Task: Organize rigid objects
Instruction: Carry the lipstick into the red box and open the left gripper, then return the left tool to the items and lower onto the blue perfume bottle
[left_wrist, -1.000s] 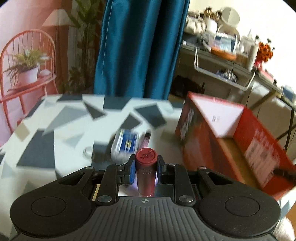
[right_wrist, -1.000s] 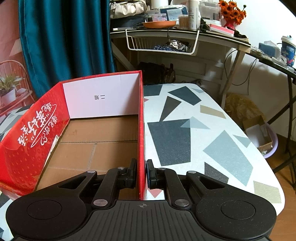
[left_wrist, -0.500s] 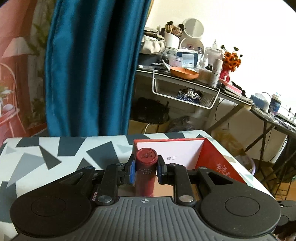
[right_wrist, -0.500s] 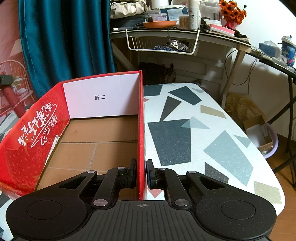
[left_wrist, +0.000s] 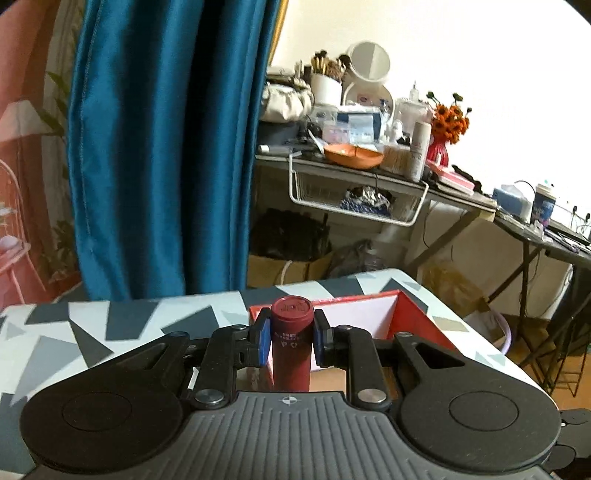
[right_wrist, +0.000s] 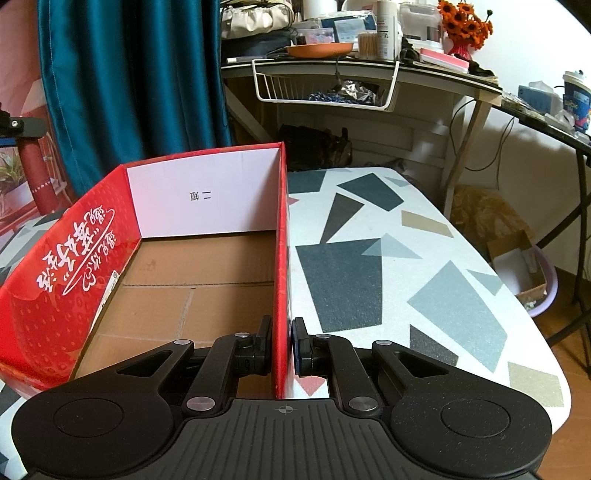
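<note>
Teal curtain (left_wrist: 162, 147) behind patterned table (right_wrist: 424, 258)

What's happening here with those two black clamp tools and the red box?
A person is tidying items into an open red cardboard box on a patterned table. The left gripper is shut on a dark red cylindrical bottle, held at the box's edge, not yet released. The right gripper is shut on the box's side wall, apparently steadying it. The part of the box's floor in view is bare.
</note>
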